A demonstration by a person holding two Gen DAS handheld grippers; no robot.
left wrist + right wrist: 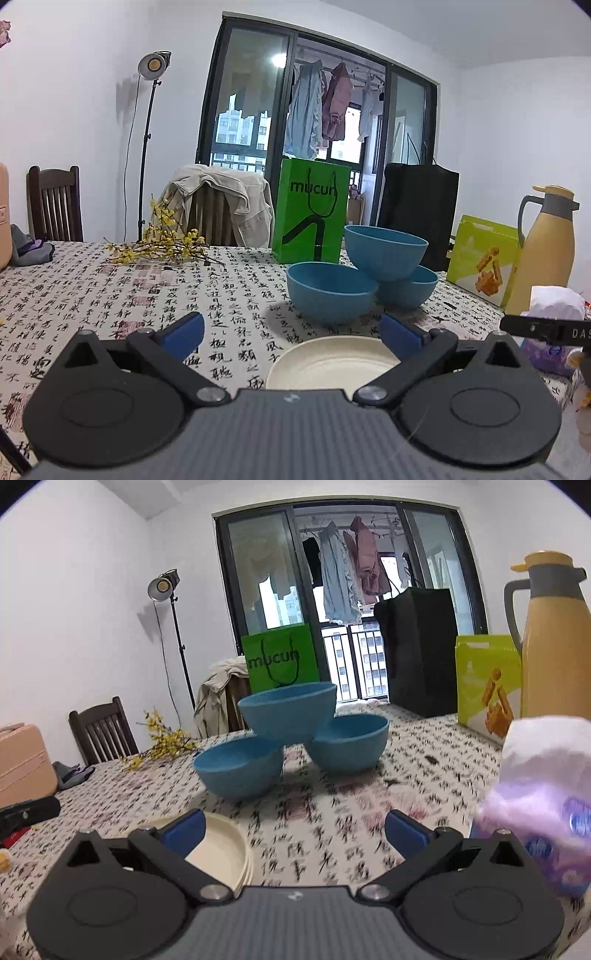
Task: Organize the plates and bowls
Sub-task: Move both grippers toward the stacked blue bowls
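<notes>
Ahead of my wide-open left gripper (291, 334) sit three blue bowls (328, 291), one cream plate stack (332, 363) nearer; my right gripper (295, 829) gapes beside a tissue pack (543, 812).

Home dining room. Surface (110, 295) under calligraphy-print cloth; wooden chair (55, 203) beside it, jacket (225, 195) draped over another. Laundry (317, 107) hanging on balcony behind glass doors; apartment blocks outside. Thermos (554, 638), tissue pack (543, 797), shopping bag (310, 214), bowls (328, 291), plate (332, 365) on surface.
</notes>
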